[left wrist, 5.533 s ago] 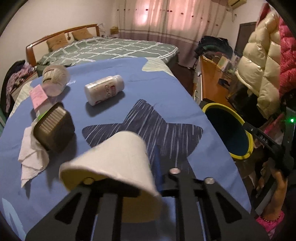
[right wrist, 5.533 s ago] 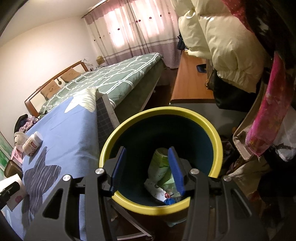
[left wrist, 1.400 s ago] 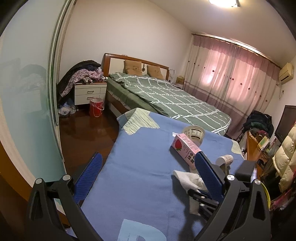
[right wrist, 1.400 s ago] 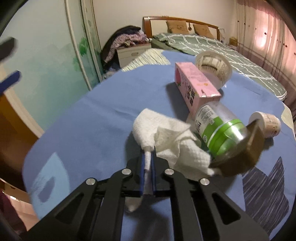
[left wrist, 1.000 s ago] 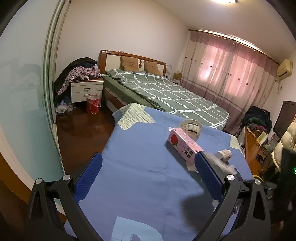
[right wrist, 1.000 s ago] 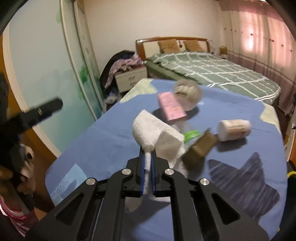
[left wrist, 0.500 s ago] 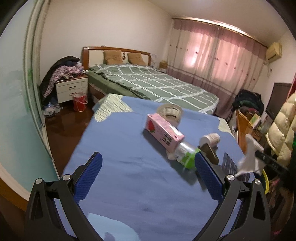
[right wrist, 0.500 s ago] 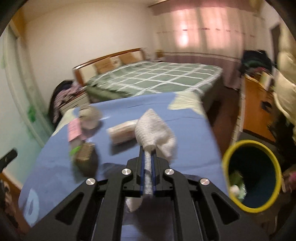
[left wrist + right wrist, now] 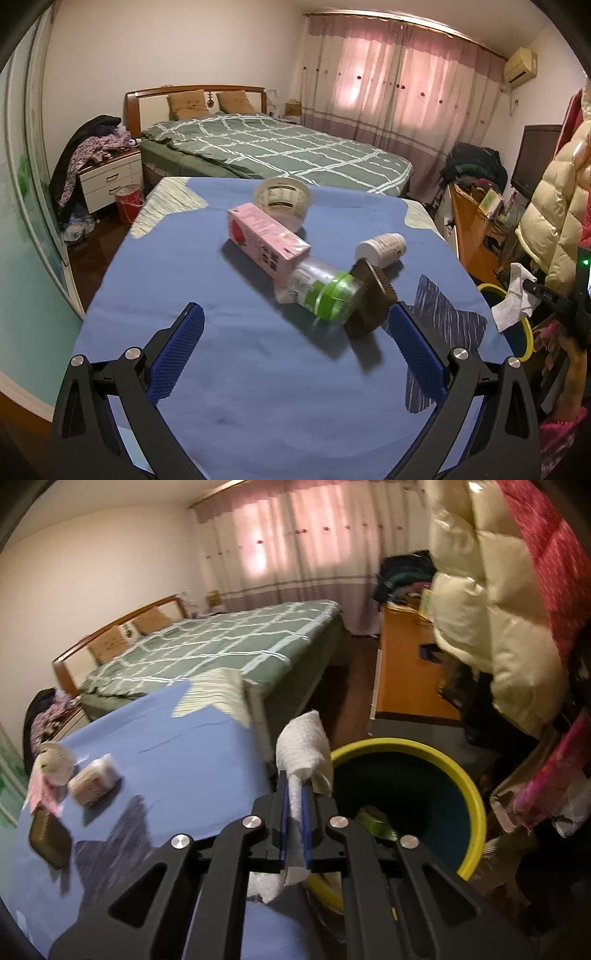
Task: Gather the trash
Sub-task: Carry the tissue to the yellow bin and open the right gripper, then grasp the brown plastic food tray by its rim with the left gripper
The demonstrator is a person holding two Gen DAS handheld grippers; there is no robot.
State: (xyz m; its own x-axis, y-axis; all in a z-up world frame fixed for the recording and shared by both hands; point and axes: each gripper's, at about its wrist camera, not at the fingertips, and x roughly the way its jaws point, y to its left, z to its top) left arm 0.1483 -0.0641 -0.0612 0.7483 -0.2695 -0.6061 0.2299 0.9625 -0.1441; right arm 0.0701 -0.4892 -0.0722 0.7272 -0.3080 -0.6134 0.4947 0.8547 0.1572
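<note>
My right gripper (image 9: 293, 794) is shut on a white paper towel (image 9: 304, 751) and holds it at the near rim of the yellow-rimmed trash bin (image 9: 469, 782), which has trash inside. The towel (image 9: 513, 299) and bin rim (image 9: 526, 332) also show at the right of the left wrist view. My left gripper (image 9: 291, 343) is open and empty above the blue table (image 9: 221, 332). Ahead of it lie a pink carton (image 9: 266, 242), a green-labelled clear bottle (image 9: 319, 288), a brown box (image 9: 371, 299), a white bottle (image 9: 382, 249) and a clear cup (image 9: 282, 199).
A green-quilted bed (image 9: 277, 151) stands beyond the table. A wooden desk (image 9: 406, 672) and hanging puffy coats (image 9: 491, 609) are by the bin. A nightstand (image 9: 110, 177) with clothes and a red bucket (image 9: 129, 197) stand at the left.
My right gripper has swung with the paper towel from over the table to the bin's rim. My left gripper stays open and has turned toward the pile of trash on the table.
</note>
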